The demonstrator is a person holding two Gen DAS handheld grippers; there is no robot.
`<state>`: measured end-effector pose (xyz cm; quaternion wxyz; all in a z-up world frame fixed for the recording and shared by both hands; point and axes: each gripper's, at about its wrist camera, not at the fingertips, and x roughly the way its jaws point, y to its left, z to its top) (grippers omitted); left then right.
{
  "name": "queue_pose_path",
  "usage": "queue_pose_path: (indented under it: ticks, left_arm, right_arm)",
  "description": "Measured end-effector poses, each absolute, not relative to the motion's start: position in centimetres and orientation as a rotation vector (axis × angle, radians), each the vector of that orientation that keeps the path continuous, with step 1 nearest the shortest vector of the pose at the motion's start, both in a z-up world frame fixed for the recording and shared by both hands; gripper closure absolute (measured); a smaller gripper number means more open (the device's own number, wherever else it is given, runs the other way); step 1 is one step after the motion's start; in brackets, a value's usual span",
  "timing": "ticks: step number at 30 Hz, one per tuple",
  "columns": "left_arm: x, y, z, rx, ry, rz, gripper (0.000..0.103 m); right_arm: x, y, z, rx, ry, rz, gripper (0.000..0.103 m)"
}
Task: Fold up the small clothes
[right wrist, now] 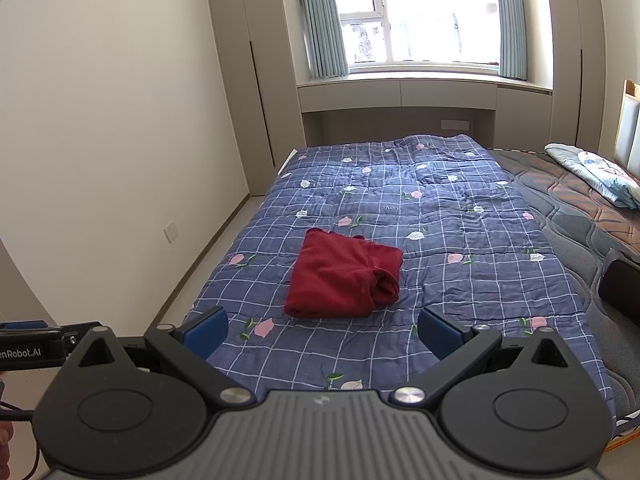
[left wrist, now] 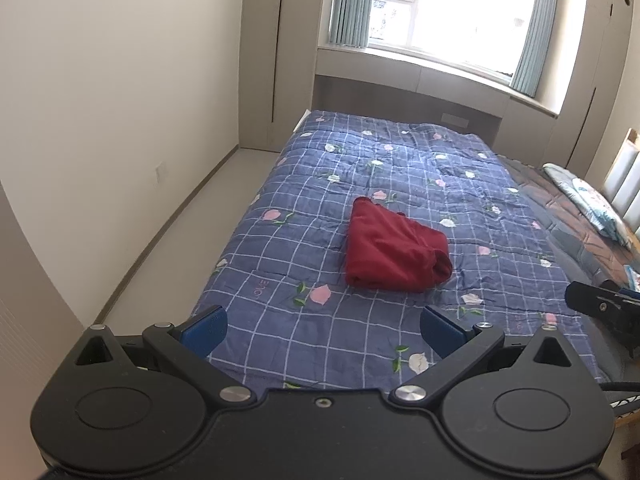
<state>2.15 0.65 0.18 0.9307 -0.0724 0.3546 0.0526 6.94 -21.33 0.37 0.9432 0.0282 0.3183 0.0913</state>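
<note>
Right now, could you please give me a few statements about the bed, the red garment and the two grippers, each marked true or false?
1. The red garment lies folded in a compact bundle on the blue checked quilt. True.
2. The left gripper is shut on the garment. False: its jaws stand wide apart, short of the cloth, holding nothing.
3. The right gripper is open and clear of the garment. True.
4. The garment rests on the bare mattress. False: it lies on the quilt; the uncovered mattress is off to the right.
5. The curtains are drawn fully across the window. False: they hang at the sides, leaving the glass bright.
</note>
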Motion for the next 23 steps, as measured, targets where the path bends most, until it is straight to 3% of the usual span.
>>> queue_pose_path:
  ticks: [23]
  left_arm:
    - [2.00, 0.96, 0.37, -0.133, 0.719, 0.134, 0.001]
  right_arm:
    - [6.99, -21.04, 0.06, 0.053, 0.658, 0.177, 0.000]
